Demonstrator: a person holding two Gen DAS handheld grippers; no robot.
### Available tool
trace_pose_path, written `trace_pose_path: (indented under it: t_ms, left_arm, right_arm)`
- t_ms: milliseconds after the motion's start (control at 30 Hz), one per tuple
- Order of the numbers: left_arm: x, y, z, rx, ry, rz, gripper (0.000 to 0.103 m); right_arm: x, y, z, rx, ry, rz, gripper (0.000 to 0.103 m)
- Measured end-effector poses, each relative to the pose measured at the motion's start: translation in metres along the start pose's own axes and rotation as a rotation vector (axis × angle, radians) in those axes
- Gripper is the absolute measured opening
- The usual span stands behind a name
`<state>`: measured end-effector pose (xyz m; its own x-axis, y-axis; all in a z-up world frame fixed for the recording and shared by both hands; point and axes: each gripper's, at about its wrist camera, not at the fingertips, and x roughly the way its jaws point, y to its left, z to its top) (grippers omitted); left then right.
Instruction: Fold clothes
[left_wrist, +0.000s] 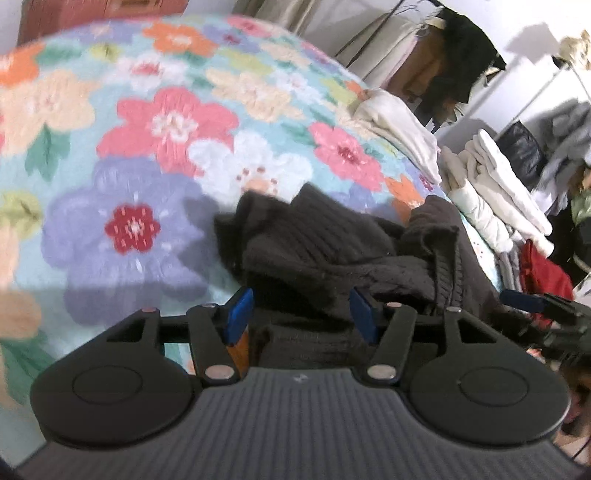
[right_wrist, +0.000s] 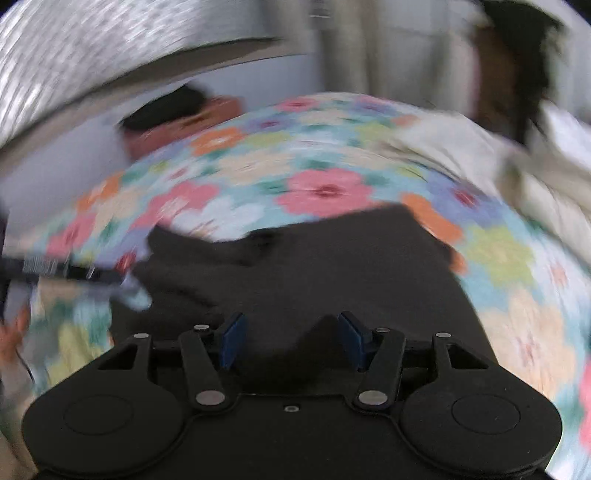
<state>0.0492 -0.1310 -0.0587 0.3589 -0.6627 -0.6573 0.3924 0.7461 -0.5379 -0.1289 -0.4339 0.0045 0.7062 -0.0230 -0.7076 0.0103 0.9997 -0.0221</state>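
Working the dark knit sweater (left_wrist: 332, 251), bunched on the floral bedspread (left_wrist: 147, 147), I have both claws parted, left gripper (left_wrist: 301, 314) and right gripper (right_wrist: 290, 339) gripping nothing I can see (right view blurs). Next, I judge: pinch an edge, spread leftward; folded stacks (left_wrist: 491, 199) crowd the right.

Dark brown ribbed sweater (left_wrist: 332, 251); pastel floral bedspread (left_wrist: 129, 147).

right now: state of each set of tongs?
Left tongs: open, dark knit sweater bunched between the pads, not pinched.
Right tongs: open over the same sweater, holding nothing.
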Motion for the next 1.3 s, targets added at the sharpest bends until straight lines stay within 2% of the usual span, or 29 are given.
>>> trace_pose_path:
  t_ms: [33, 100, 167, 200, 233, 267, 333, 400, 433, 500, 567, 633, 733, 833, 933, 1067, 1167, 1233, 1300]
  left_arm:
    - [0.003, 0.002, -0.001, -0.008, 0.0, -0.007, 0.057]
    - [0.008, 0.003, -0.002, -0.018, -0.001, -0.015, 0.057]
    - [0.012, 0.002, -0.003, -0.03, -0.003, -0.022, 0.057]
    - [0.013, 0.001, -0.004, -0.038, -0.001, -0.03, 0.057]
    - [0.015, 0.001, -0.005, -0.043, 0.002, -0.036, 0.059]
    - [0.016, 0.0, -0.006, -0.047, 0.006, -0.039, 0.06]
    - [0.018, -0.002, -0.008, -0.038, 0.01, -0.029, 0.06]
    - [0.016, -0.002, -0.009, -0.026, 0.008, -0.012, 0.06]
    - [0.016, -0.001, -0.008, -0.025, 0.004, -0.005, 0.06]
    - [0.014, 0.001, -0.006, -0.033, -0.013, 0.0, 0.06]
    - [0.012, 0.0, -0.004, -0.032, -0.035, 0.018, 0.06]
    - [0.01, -0.002, -0.003, -0.015, -0.041, 0.028, 0.06]
    - [0.009, -0.007, -0.003, -0.001, -0.041, 0.037, 0.06]
    - [0.011, -0.01, -0.004, 0.009, -0.031, 0.043, 0.06]
    - [0.014, -0.012, -0.002, 0.022, -0.024, 0.054, 0.06]
    - [0.019, -0.011, 0.006, 0.037, -0.024, 0.073, 0.06]
    - [0.022, -0.007, 0.014, 0.044, -0.031, 0.089, 0.06]
    - [0.031, -0.003, 0.019, 0.05, -0.011, 0.091, 0.06]
    - [0.043, -0.001, 0.023, 0.057, 0.021, 0.093, 0.06]
  right_arm:
    - [0.008, 0.009, 0.0, -0.069, 0.0, -0.037, 0.078]
    - [0.023, 0.022, 0.001, -0.168, 0.0, -0.116, 0.09]
    - [0.04, 0.028, 0.0, -0.226, 0.0, -0.197, 0.09]
    - [0.05, 0.029, 0.0, -0.246, 0.026, -0.191, 0.092]
    - [0.06, 0.031, 0.0, -0.267, 0.091, -0.156, 0.09]
    - [0.069, 0.029, -0.003, -0.275, 0.124, -0.159, 0.086]
    - [0.075, 0.023, -0.009, -0.278, 0.149, -0.18, 0.038]
    - [0.057, 0.004, -0.004, -0.193, 0.089, -0.165, 0.024]
    - [0.044, -0.006, 0.001, -0.149, 0.052, -0.169, 0.022]
    - [0.021, -0.024, 0.01, -0.091, -0.011, -0.196, 0.02]
    - [0.0, -0.044, 0.018, -0.08, -0.052, -0.262, 0.02]
    - [-0.015, -0.071, 0.026, -0.049, -0.066, -0.316, 0.02]
    - [-0.036, -0.121, 0.029, 0.07, -0.083, -0.375, 0.016]
    - [-0.052, -0.161, 0.023, 0.108, -0.081, -0.488, 0.015]
    - [-0.06, -0.204, 0.008, 0.193, -0.06, -0.57, 0.015]
    - [-0.064, -0.25, -0.014, 0.256, -0.047, -0.728, 0.014]
    - [-0.073, -0.283, -0.027, 0.34, -0.046, -0.8, 0.013]
    - [-0.068, -0.303, -0.035, 0.361, 0.012, -0.87, 0.013]
    - [-0.061, -0.316, -0.042, 0.377, 0.105, -0.902, 0.014]
